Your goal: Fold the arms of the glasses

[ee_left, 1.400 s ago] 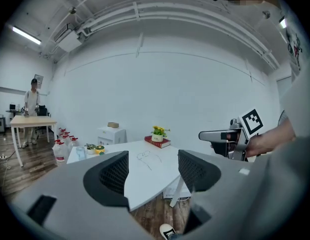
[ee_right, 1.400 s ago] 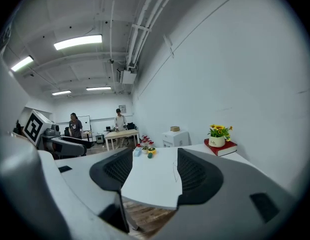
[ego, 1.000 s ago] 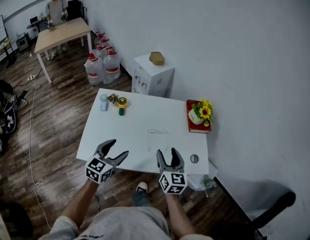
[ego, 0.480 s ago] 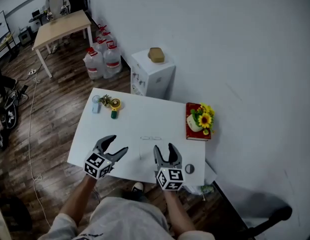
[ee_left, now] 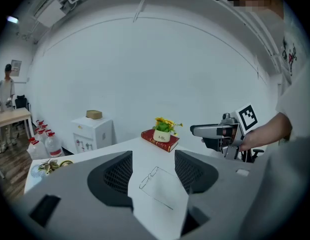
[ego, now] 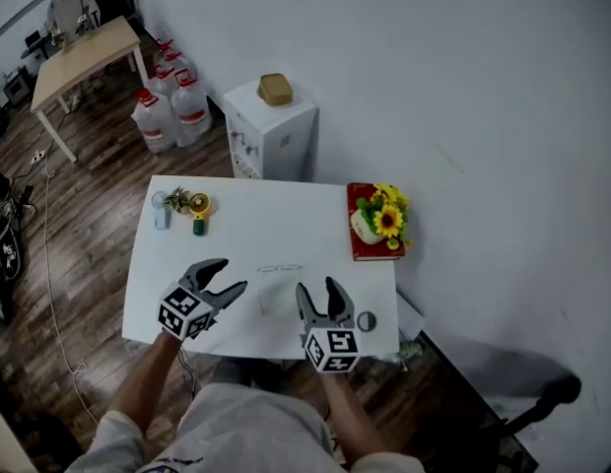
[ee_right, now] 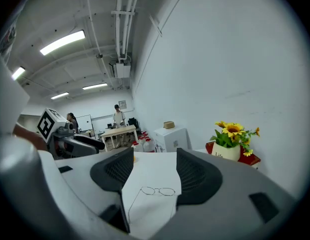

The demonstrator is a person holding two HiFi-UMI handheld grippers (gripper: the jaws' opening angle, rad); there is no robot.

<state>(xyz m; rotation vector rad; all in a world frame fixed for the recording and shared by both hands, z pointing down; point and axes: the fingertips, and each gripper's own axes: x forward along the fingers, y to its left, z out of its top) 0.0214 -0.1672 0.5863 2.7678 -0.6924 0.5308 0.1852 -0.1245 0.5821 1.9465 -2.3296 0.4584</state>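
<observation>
The glasses [ego: 279, 268] lie on the white table [ego: 286, 220] just ahead of your left claw [ego: 232, 275] and right claw [ego: 317, 286], between them, nothing in the way. A sunflower pot [ego: 370, 227] on a red book [ego: 374, 254] sits beyond your right claw. Thin wire frame, arms spread toward you. Both claws gape wide, empty; the left has just been narrowing. Both are nearer the glasses than before.

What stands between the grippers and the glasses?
Nothing visible. The glasses lie on bare table ahead of the left gripper, whose empty jaws have just been closing slightly, and the right gripper, open and empty.
</observation>
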